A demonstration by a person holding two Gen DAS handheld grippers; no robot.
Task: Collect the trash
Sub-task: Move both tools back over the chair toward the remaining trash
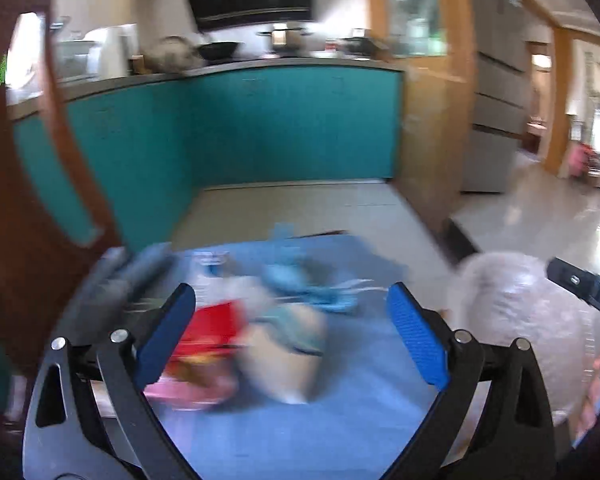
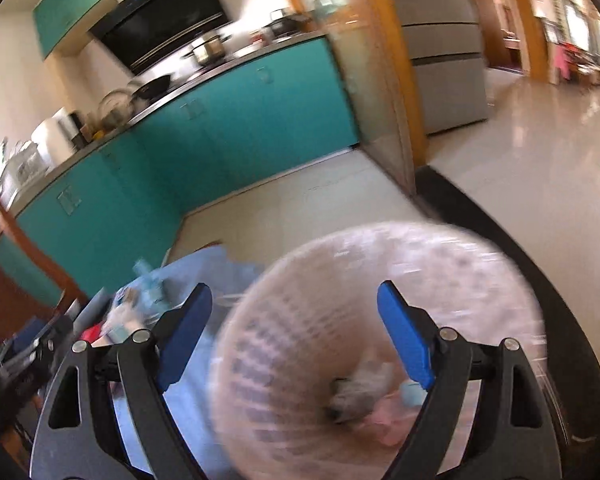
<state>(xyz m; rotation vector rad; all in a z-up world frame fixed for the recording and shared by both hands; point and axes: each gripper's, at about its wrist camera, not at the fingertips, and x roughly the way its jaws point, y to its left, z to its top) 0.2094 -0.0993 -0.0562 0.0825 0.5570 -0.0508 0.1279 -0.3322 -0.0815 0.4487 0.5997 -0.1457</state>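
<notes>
Blurred trash lies on a blue tablecloth (image 1: 300, 440): a red packet (image 1: 208, 332), a paper cup (image 1: 288, 356) on its side, a crumpled blue wrapper (image 1: 300, 280) and a pink scrap (image 1: 188, 392). My left gripper (image 1: 291, 292) hangs open above them, nothing between its blue pads. A pale pink slotted basket (image 1: 516, 308) stands to the right. In the right wrist view the basket (image 2: 300, 320) fills the foreground, with a grey crumpled wad (image 2: 360, 392) and pink scraps (image 2: 384, 420) inside. My right gripper (image 2: 294, 290) is open over its mouth, holding nothing.
Teal kitchen cabinets (image 1: 260, 128) with a counter of pots run behind the table. A brown wooden chair back (image 1: 40, 200) rises at the left. A grey fridge (image 1: 496, 120) and shiny tiled floor (image 2: 540, 152) lie to the right.
</notes>
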